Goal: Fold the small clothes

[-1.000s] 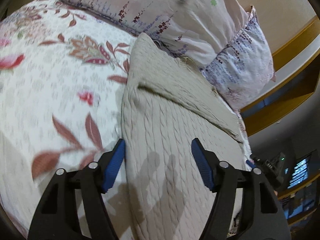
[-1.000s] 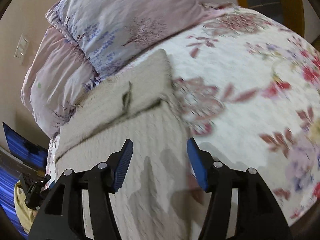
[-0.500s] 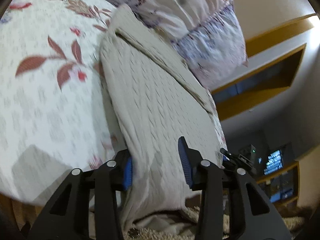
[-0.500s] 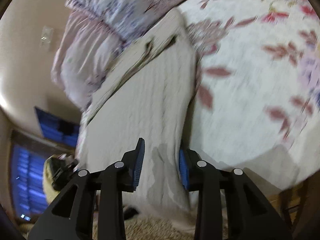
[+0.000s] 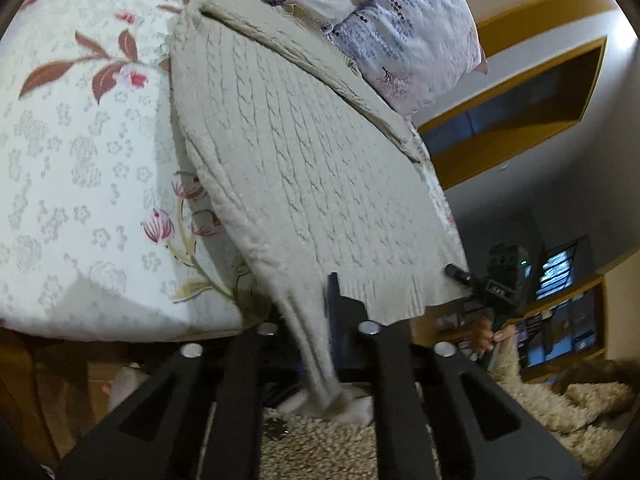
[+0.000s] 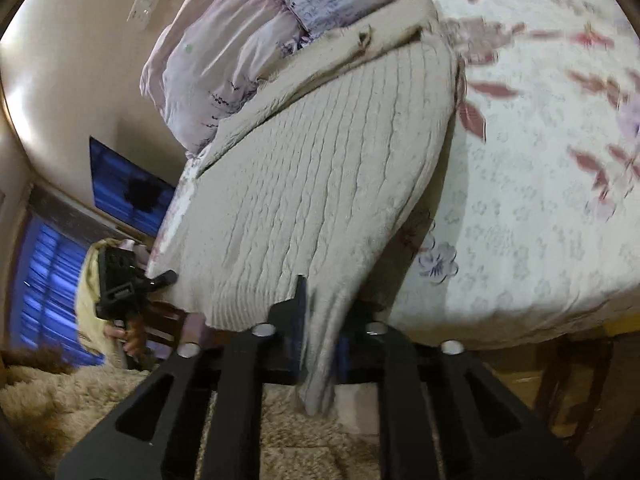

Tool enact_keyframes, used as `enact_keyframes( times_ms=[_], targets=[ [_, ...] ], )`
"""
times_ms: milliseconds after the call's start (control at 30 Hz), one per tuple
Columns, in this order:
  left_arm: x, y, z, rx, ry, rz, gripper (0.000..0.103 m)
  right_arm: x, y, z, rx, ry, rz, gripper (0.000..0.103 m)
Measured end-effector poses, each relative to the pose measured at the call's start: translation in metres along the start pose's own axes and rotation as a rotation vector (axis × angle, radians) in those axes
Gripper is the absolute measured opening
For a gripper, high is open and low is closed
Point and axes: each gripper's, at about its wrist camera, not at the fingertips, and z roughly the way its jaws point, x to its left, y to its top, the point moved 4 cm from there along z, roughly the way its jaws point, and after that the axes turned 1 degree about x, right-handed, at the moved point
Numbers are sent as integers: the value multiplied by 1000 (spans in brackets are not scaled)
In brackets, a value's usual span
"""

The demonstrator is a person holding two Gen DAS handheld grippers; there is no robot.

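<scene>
A beige cable-knit sweater [image 5: 304, 152] lies along the bed's near edge, its top part folded over near the pillows. My left gripper [image 5: 316, 312] is shut on the sweater's lower left corner, with cloth hanging down between its fingers. In the right wrist view the same sweater [image 6: 320, 184] fills the middle, and my right gripper [image 6: 320, 312] is shut on its lower right corner at the ribbed hem. Each gripper shows in the other's view: the right gripper [image 5: 472, 278] at the hem's far corner, the left gripper [image 6: 160, 280] likewise, each held by a hand.
A floral bedspread [image 5: 80, 160] covers the bed [image 6: 540, 208]. Purple-patterned pillows [image 5: 400, 16] lie behind the sweater. A shaggy beige rug [image 5: 560, 400] covers the floor below. Wooden shelves [image 5: 520, 92] and a lit screen [image 5: 556, 272] stand beyond the bed's end.
Both grippers slid back to the sweater's hem at the bed edge and tipped down, then went from open to shut on its two lower corners.
</scene>
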Motion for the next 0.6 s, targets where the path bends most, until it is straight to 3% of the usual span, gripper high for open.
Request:
enact_keyframes(
  times_ms=[133, 333, 600],
  targets=[
    [-5, 16, -13, -76, 14, 27, 6, 12, 18, -18, -139, -38, -62, 8],
    [-10, 53, -40, -227, 100, 57, 6, 33, 44, -36, -322, -151, -173, 8],
    [-18, 113, -45, -332, 214, 116, 6, 41, 80, -41, -450, -281, -239, 8]
  ],
)
